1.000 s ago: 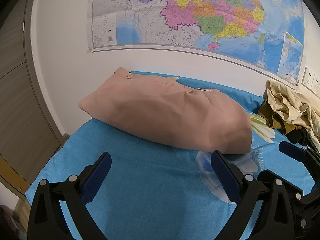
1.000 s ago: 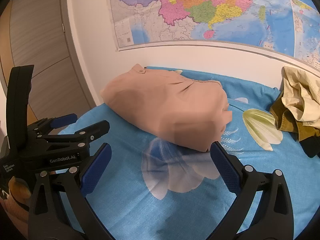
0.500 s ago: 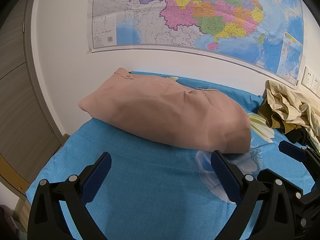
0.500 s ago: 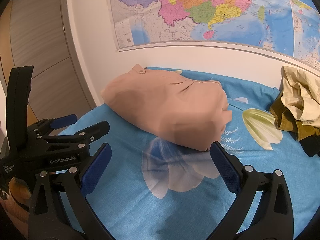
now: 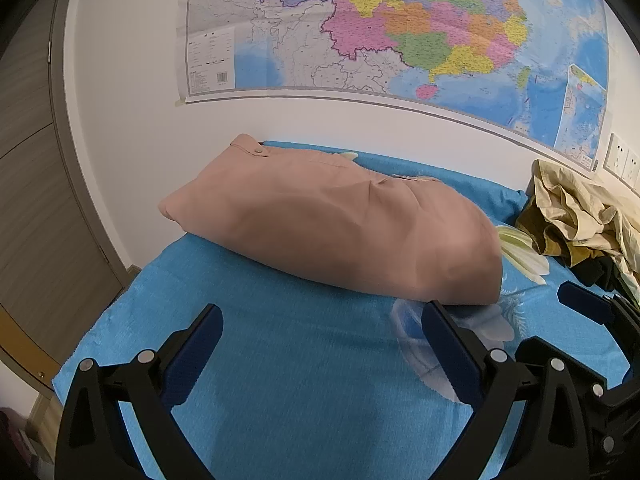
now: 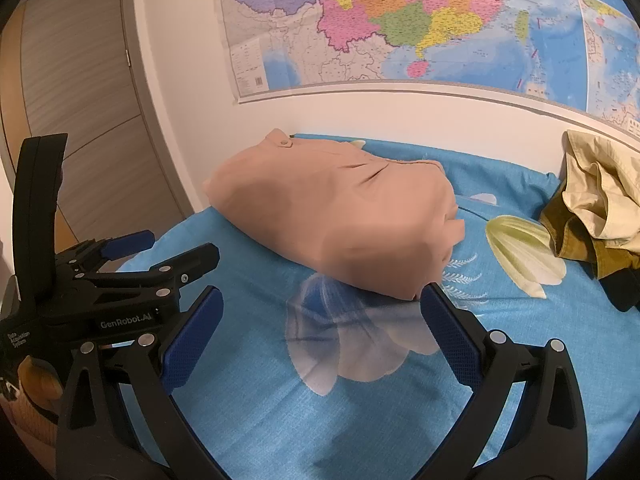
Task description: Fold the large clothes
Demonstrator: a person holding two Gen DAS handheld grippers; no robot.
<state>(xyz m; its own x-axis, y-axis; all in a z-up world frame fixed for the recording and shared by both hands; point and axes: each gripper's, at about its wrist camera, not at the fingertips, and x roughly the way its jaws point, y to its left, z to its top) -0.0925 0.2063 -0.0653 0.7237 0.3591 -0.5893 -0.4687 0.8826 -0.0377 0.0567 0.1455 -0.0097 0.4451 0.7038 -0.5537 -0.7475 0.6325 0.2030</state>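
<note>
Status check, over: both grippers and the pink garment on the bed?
Left gripper open, empty. Right gripper open, empty. Pink garment lying folded on blue bedsheet, untouched. Unfolded khaki clothes pile off to the right, not blocking.

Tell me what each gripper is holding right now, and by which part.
Nothing is held. The left gripper and right gripper both stand open over the blue sheet, short of the folded pink garment, with nothing between their fingers.
</note>
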